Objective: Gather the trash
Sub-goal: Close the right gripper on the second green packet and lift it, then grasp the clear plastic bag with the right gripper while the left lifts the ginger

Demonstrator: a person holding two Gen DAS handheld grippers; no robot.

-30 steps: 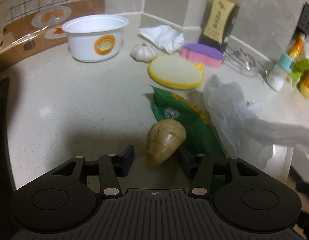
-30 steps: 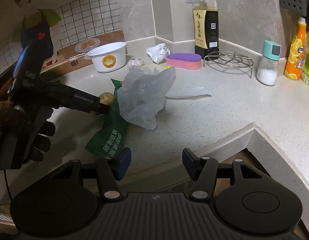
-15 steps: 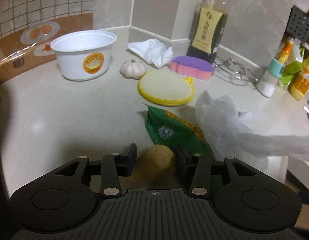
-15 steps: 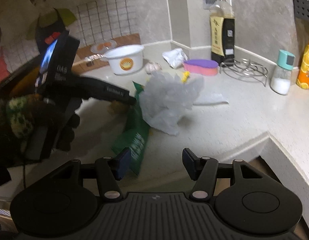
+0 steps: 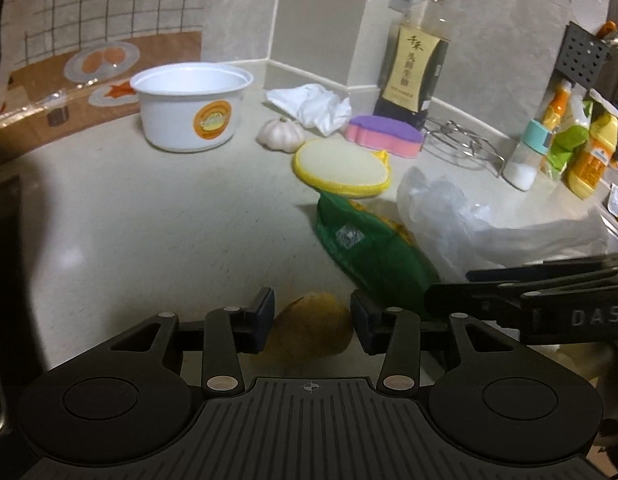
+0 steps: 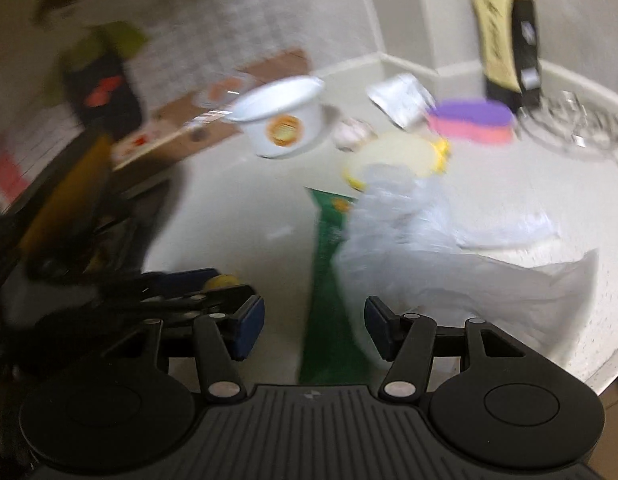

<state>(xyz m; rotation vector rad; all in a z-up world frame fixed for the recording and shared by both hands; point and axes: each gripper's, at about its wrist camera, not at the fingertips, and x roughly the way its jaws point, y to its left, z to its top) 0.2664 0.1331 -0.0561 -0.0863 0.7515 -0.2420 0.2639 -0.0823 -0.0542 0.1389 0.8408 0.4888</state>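
While our left gripper (image 5: 312, 320) has its pads against the lumpy tan scrap (image 5: 309, 330) on the speckled counter (image 5: 149, 240), seemingly gripping it, we judge lifting comes next, as our right gripper (image 6: 313, 326) gapes empty above the crinkled green wrapper (image 6: 329, 280) and filmy plastic bag (image 6: 429, 264).

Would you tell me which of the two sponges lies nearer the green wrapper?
The round yellow-edged sponge: its near edge reaches the top of the green wrapper. The purple and pink sponge sits farther back, in front of the dark bottle.
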